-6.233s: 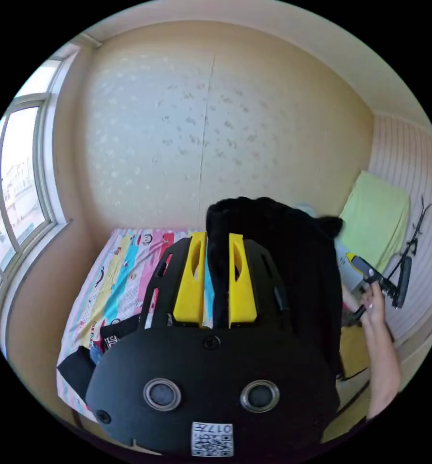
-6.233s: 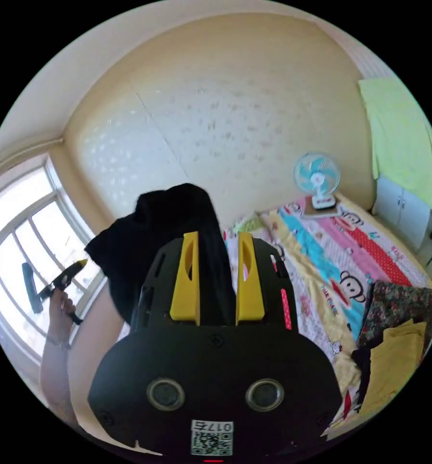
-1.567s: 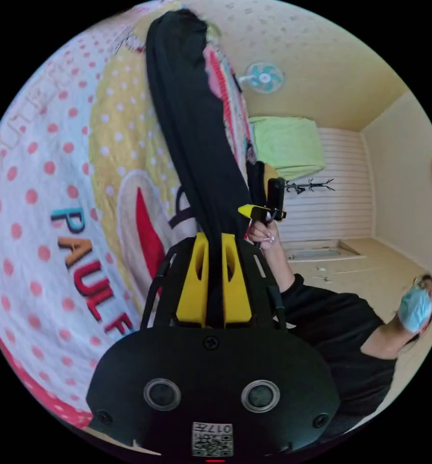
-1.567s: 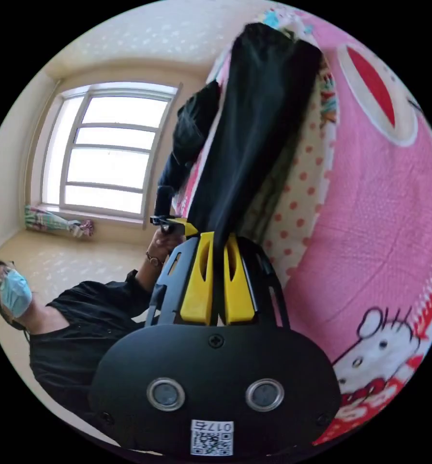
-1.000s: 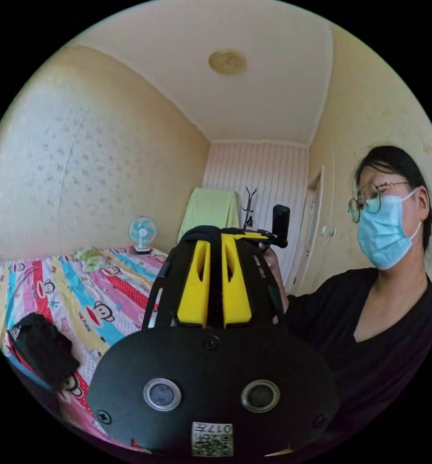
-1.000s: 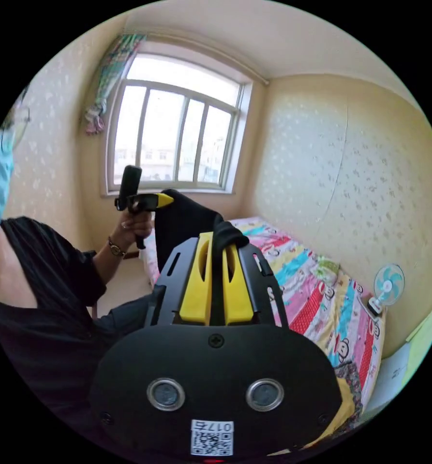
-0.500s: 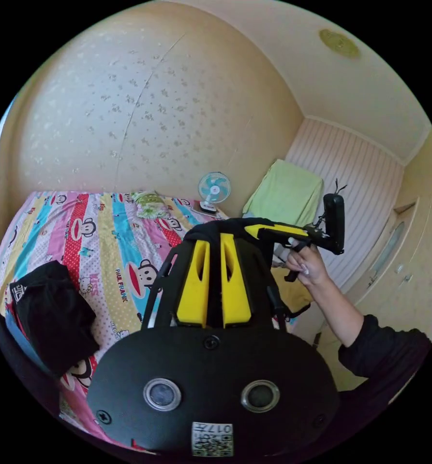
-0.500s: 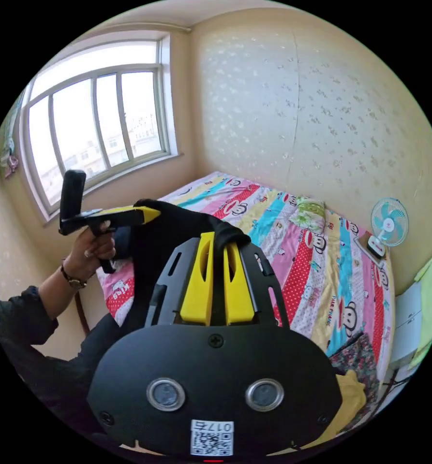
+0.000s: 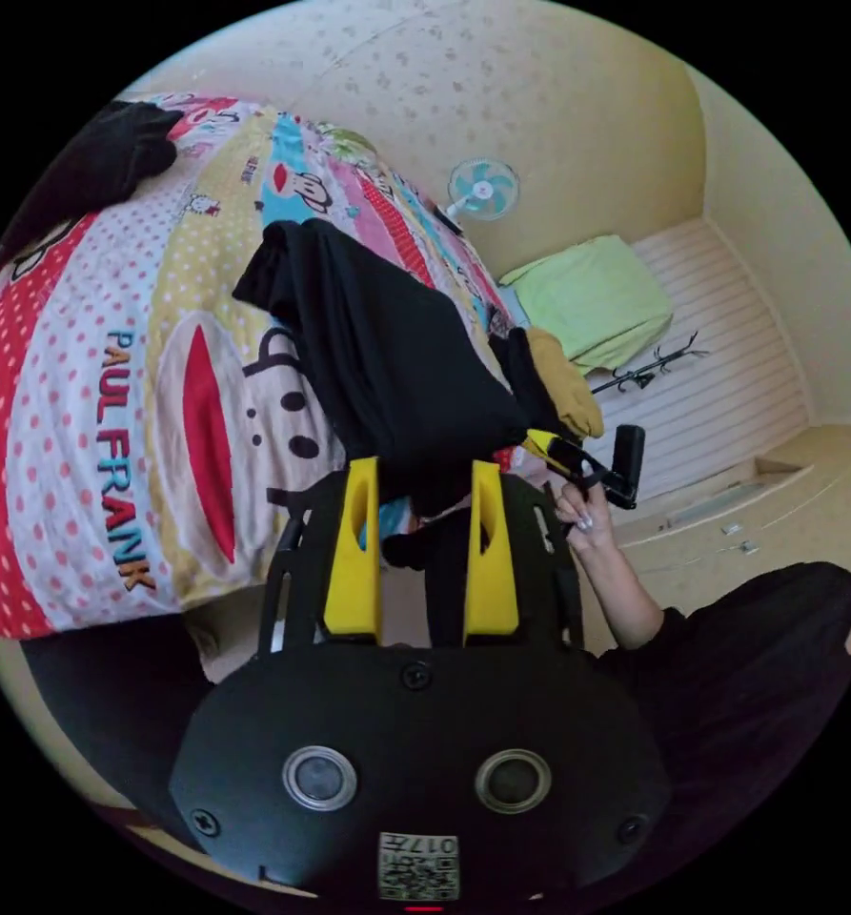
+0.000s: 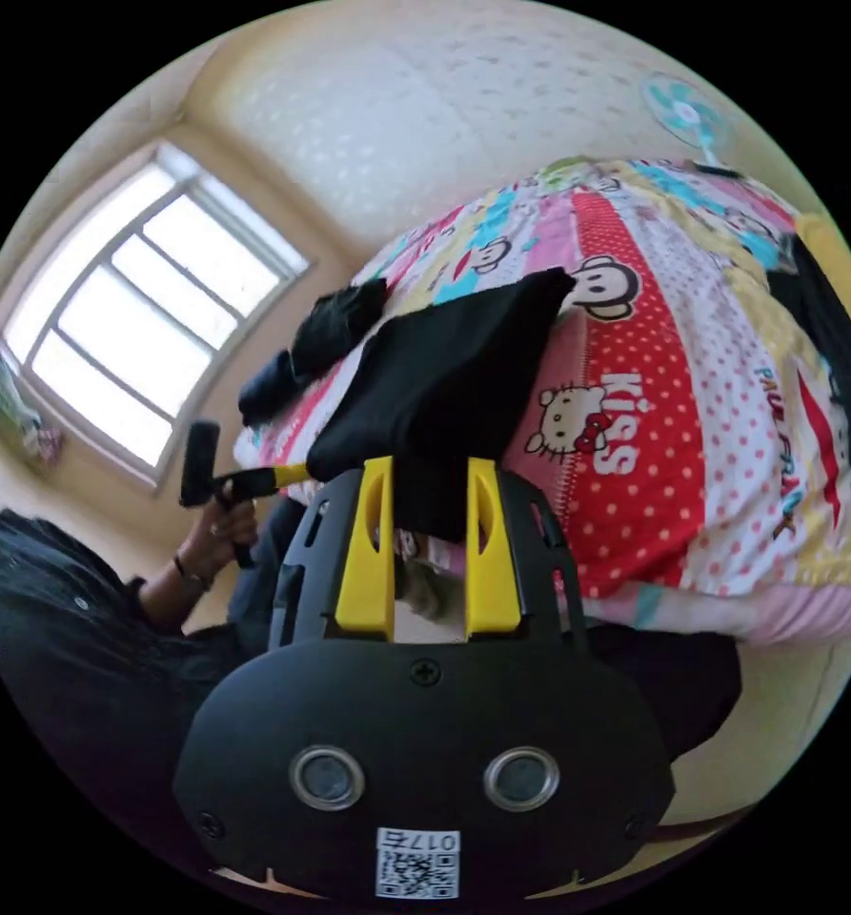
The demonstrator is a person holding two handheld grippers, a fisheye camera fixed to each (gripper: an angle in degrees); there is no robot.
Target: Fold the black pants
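The black pants lie folded on the cartoon-print bed sheet, with one edge hanging over the bed's near side. My left gripper is open, its yellow jaws standing apart on either side of that hanging edge. In the right gripper view the pants spread flat on the sheet, and my right gripper is open around their near edge. The right gripper shows in a hand at the pants' far corner. The left gripper shows at the opposite corner.
A pile of dark folded clothes sits further along the bed. A small fan, a green cloth and a yellow garment are near the bed's far end. The window is behind. The person's black top is close.
The pants came down from the air onto the bed. Both grippers dropped to the bed's edge and their jaws have spread apart from the cloth.
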